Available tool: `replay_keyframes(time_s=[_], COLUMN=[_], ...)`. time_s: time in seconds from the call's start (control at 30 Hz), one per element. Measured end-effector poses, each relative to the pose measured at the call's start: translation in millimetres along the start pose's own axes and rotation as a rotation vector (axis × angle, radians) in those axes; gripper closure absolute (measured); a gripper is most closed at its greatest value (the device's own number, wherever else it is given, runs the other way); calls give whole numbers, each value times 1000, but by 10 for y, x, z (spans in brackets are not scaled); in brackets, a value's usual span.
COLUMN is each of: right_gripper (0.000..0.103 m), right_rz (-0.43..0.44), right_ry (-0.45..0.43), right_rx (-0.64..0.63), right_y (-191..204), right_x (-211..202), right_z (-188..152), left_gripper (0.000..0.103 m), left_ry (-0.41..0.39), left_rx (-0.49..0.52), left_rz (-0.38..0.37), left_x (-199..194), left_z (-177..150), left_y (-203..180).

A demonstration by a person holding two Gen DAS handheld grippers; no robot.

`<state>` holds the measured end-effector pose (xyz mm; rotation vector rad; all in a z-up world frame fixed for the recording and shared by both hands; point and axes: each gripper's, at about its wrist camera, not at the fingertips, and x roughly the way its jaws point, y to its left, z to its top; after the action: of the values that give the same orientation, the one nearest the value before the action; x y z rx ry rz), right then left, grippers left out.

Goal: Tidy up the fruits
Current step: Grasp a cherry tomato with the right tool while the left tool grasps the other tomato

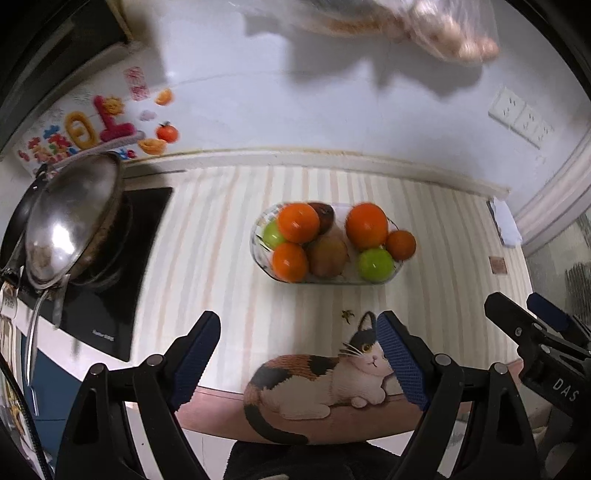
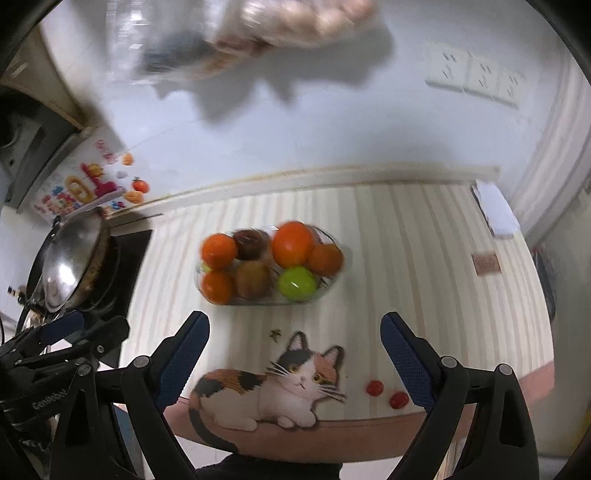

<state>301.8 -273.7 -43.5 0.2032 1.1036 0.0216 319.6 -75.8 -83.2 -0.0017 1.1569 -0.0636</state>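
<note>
Clear oval fruit bowl (image 1: 392,271) on striped desk mat (image 1: 207,258), mid-desk, near the back wall. Contents: four oranges, two green apples, two brown kiwi-like fruits, one dark reddish-brown fruit at the rear. Largest orange (image 1: 366,225) at right rear; smaller orange (image 1: 401,243) touching the bowl's right rim. Green apple (image 1: 376,264) at front right; second green apple (image 1: 274,234) at left, partly hidden behind an orange. Brown fruit (image 1: 328,256) front centre, between an orange and the green apple.

Left tool (image 1: 295,360): fingers wide apart, nothing between them; above the near desk edge, over the cat print (image 1: 317,384), well short of the bowl. Right tool (image 2: 295,363): fingers likewise wide apart, nothing held; same near-edge position, bowl (image 2: 325,291) ahead and slightly left. Each tool visible at the side of the other's view.

Two small red round items (image 2: 375,387) on the mat just beside the right tool's right finger; type not resolvable. Steel wok (image 1: 70,221) on dark cooktop (image 1: 107,317) at left. Colourful stickers (image 1: 92,125) on wall behind wok. Wall sockets (image 1: 521,116) upper right. Blurred plastic bag (image 1: 424,26) at top of frame; contents unclear.
</note>
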Motion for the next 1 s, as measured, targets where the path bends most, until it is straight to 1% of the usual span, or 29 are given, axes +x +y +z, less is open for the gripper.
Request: replay_keyframes(time_s=[0.17, 0.3, 0.37, 0.47, 0.5, 0.53, 0.57, 0.6, 0.67, 0.7, 0.77, 0.8, 0.83, 0.9, 0.93, 1.0], right_gripper=[7, 7, 7, 8, 10, 17, 22, 31, 43, 47, 56, 59, 65, 71, 71, 71], right_rz=[-37, -69, -77, -96, -102, -104, -108, -105, -87, -78, -53, -49, -45, -35, -38, -42], right_ry=[94, 183, 224, 263, 275, 285, 300, 317, 349, 360, 376, 382, 385, 353, 342, 328], right_rx=[85, 146, 186, 241, 256, 264, 272, 278, 302, 309, 325, 326, 324, 318, 309, 315], right_y=[-496, -913, -1125, -1418, -1503, -1558, -1619, -1679, -1775, -1786, -1825, -1834, -1837, -1848, -1843, -1851], right_x=[352, 712, 897, 1124, 1192, 1252, 1324, 1408, 1566, 1603, 1701, 1750, 1789, 1802, 1799, 1774], right_z=[-167, -439, -600, -831, -906, -954, -1021, -1095, -1227, -1270, -1353, -1388, -1414, -1437, -1438, -1437], left_gripper=[17, 17, 17, 17, 17, 17, 17, 17, 17, 17, 17, 17, 17, 17, 17, 17], left_ry=[93, 148, 190, 232, 247, 261, 279, 295, 324, 334, 355, 368, 375, 387, 390, 405], left_rx=[102, 189, 232, 284, 313, 333, 348, 358, 374, 379, 383, 382, 379, 377, 379, 379], left_rz=[0, 12, -2, -8, 3, 9, 7, 9, 18, 22, 25, 25, 20, 4, -4, -49], left_x=[447, 777, 974, 1196, 1292, 1361, 1431, 1497, 1618, 1673, 1750, 1785, 1801, 1831, 1837, 1851], left_z=[-28, -111, -160, -236, -273, -297, -319, -342, -375, -392, -417, -431, -432, -450, -457, -478], left_y=[-415, -750, -936, -1171, -1271, -1336, -1388, -1433, -1496, -1520, -1553, -1568, -1581, -1623, -1647, -1718])
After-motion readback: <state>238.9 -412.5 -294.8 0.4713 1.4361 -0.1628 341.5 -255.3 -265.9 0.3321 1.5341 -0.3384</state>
